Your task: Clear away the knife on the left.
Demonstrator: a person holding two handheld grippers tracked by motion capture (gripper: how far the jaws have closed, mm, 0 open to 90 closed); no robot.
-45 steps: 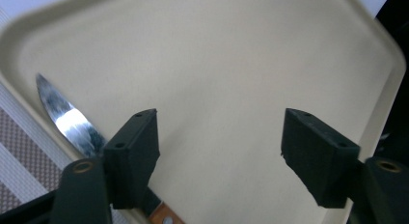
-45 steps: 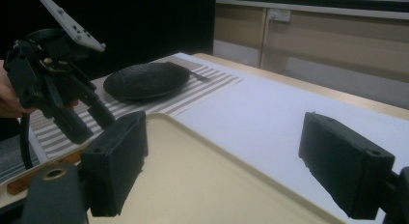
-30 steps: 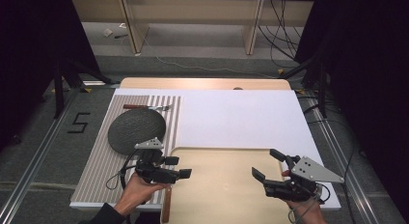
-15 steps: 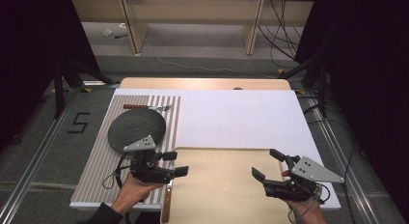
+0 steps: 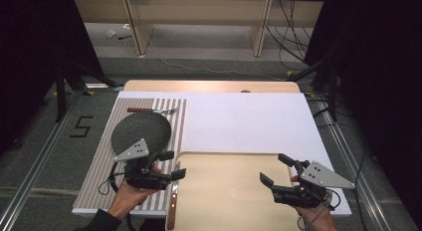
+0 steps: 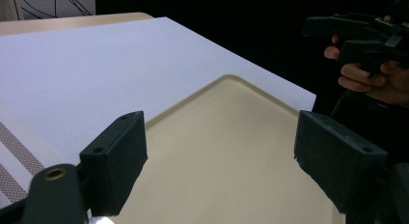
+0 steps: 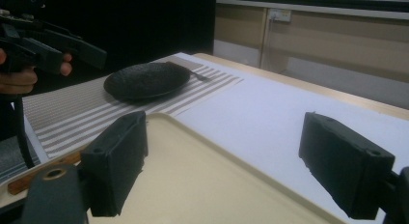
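My left gripper (image 5: 172, 164) hovers open over the left rim of a beige tray (image 5: 234, 191), nothing between its fingers. In the left gripper view the jaws stand wide apart above the tray (image 6: 231, 151) and a white sheet (image 6: 120, 74). My right gripper (image 5: 275, 170) is open too, over the tray's right part, and holds nothing. A dark round plate (image 5: 141, 131) lies on a striped placemat (image 5: 104, 161), with a fork (image 5: 152, 110) beyond it. A wooden-handled knife (image 5: 172, 203) lies along the tray's left edge. The right gripper view shows the plate (image 7: 147, 80) and knife handle (image 7: 43, 173).
The white sheet (image 5: 249, 121) covers the table's middle and right. The wooden table edge (image 5: 209, 85) runs along the back. Cables trail on the floor behind, and dark curtains stand at both sides. A metal rail (image 5: 35, 166) runs along the floor at left.
My left gripper has drifted a little to the left, off the knife, so more of its handle shows. The right gripper has stayed in place.
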